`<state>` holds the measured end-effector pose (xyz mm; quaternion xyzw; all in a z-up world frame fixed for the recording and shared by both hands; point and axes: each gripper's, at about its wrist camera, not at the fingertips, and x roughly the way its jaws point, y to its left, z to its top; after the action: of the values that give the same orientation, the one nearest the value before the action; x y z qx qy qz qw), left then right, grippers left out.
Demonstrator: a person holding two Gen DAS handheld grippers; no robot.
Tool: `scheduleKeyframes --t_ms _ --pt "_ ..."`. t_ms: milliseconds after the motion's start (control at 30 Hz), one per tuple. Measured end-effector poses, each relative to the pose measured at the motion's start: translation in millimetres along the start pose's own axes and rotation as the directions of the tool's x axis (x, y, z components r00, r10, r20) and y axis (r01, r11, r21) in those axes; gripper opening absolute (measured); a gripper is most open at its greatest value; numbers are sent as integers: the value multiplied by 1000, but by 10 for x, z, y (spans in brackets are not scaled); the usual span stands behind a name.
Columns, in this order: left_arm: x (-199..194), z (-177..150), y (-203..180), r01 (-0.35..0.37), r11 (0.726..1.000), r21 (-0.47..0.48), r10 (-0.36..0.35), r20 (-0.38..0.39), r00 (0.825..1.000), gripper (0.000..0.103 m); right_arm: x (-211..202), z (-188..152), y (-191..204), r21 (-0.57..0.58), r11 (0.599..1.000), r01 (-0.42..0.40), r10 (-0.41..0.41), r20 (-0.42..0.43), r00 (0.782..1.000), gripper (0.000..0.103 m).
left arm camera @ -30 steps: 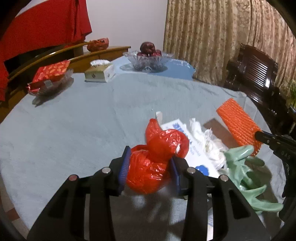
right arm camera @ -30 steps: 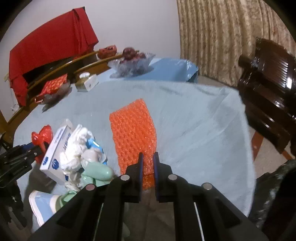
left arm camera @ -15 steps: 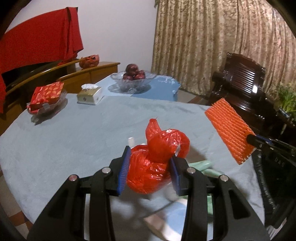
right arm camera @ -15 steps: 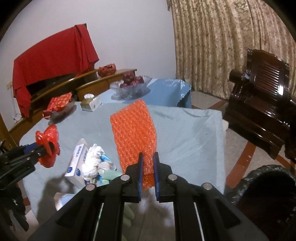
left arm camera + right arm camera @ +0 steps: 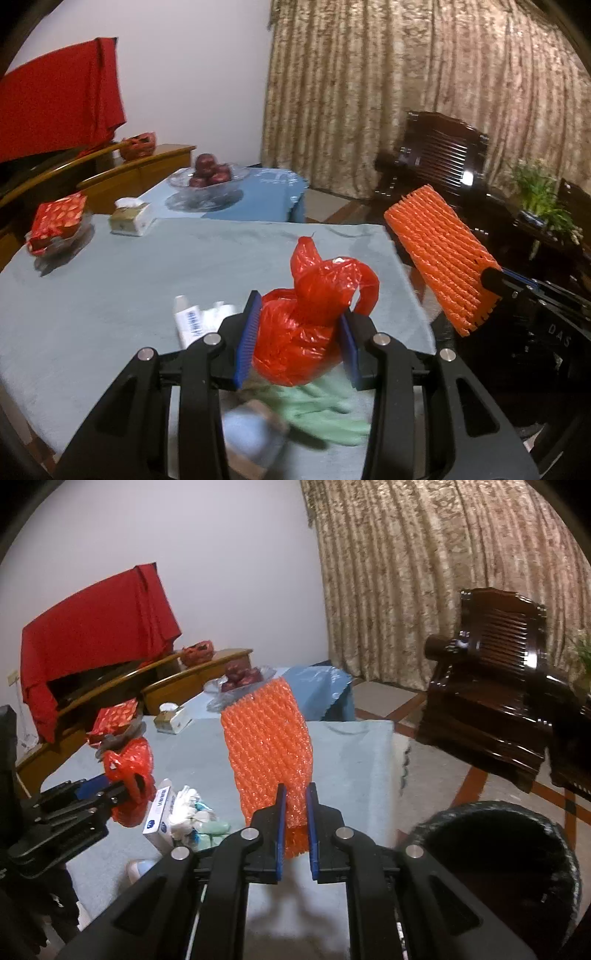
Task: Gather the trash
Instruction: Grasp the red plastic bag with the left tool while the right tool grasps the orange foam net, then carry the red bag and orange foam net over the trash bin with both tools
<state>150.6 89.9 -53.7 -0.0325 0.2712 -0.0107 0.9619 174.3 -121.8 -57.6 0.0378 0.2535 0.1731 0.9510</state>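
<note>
Clamping a crinkled red plastic bag (image 5: pixel 310 317) above the near edge of the bench (image 5: pixel 110 295), your left gripper (image 5: pixel 299 347) points toward the curtain. In the right view, your right gripper (image 5: pixel 295 830) grips a ribbed orange foam net (image 5: pixel 267 746) upright, beside the black-lined bin (image 5: pixel 517 856) off the bench's corner.

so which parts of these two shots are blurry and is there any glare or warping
Left wrist view: the green glove and pale blue item under the left hand-held gripper are smeared by motion, while the red bag stays sharp. Right wrist view: mostly crisp, with glare spots on the dark wooden chair. Both show fisheye bending and black corners.
</note>
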Motion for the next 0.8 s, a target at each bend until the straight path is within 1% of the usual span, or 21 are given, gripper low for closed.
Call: scheduleKeyframes --t_ms 167,300,367,500,600,800 --pt "-11 4 -396 72 997 41 -72 4 997 38 -272 -51 -260 18 998 60 -60 18 998 10" --pt "14 -15 -712 139 988 72 -139 -2 990 38 -492 -146 -562 52 991 127 -128 15 992 10" --pt "33 -28 -904 178 980 90 -178 -8 984 38 -597 -206 -695 66 985 160 -162 12 987 10" --pt "69 -78 -1254 250 961 123 -249 -22 968 38 -758 -325 -961 99 970 222 -222 -4 975 10" --pt "109 -136 -1547 306 941 146 -304 -40 952 38 -859 -404 -1135 122 958 261 -261 -13 965 10" --pt "241 -252 -2025 384 907 174 -375 -85 923 38 -977 -535 -1421 158 934 321 -319 -37 947 10"
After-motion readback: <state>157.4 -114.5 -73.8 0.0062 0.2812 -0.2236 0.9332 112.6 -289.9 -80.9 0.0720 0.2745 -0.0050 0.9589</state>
